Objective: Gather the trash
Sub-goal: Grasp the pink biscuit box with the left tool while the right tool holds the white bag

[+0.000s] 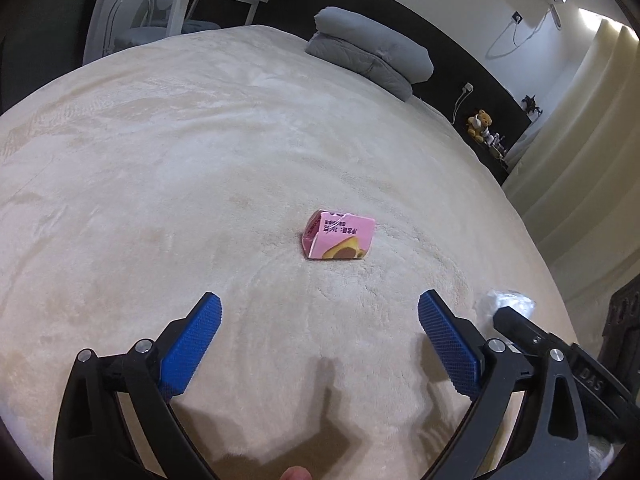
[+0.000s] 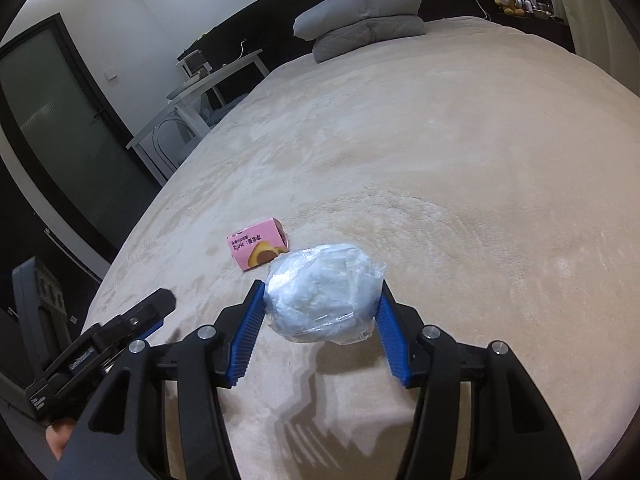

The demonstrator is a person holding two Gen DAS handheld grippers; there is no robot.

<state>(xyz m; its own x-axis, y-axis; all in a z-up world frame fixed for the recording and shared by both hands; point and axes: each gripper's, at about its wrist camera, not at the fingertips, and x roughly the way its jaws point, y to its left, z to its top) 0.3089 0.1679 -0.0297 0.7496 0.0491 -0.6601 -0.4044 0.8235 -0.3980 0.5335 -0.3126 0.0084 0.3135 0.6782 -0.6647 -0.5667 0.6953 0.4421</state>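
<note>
Pink carton (image 1: 338, 235) amid open blanket (image 1: 160, 160)

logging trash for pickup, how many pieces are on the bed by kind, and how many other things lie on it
Pink cardboard snack box: 1
Crumpled clear plastic bag, clamped in the right gripper: 1
Folded grey quilt: 1
Total on or over the beige plush bed cover: 3

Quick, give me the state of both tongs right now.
Left tongs: open, nothing between them; pink carton lies ahead on the bed.
Right tongs: closed on the crumpled clear plastic bag.
</note>
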